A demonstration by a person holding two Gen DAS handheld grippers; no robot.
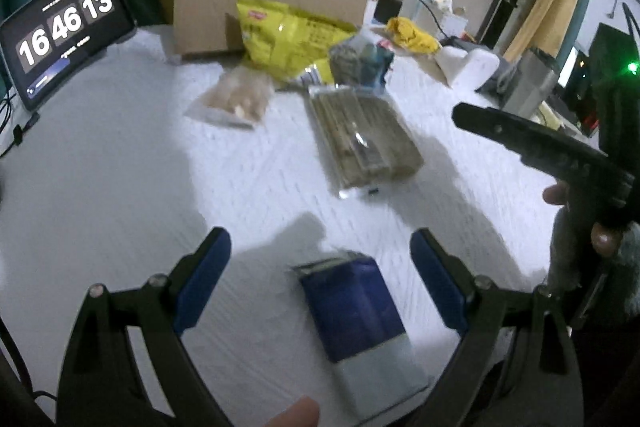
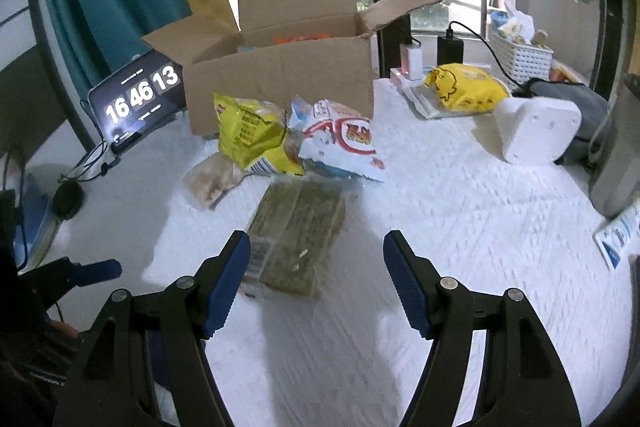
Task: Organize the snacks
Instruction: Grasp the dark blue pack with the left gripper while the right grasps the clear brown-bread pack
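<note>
With both tools spread and empty, looks like the approach step: left tool (image 1: 320,279) must straddle the blue pack (image 1: 352,311), right tool (image 2: 316,283) the brown pack (image 2: 298,239) just ahead.

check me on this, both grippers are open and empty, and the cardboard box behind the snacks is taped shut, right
Not quite. The cardboard box is open, its flaps standing up, as the right wrist view shows. The rest holds: the left gripper and the right gripper are both open and empty.
</note>
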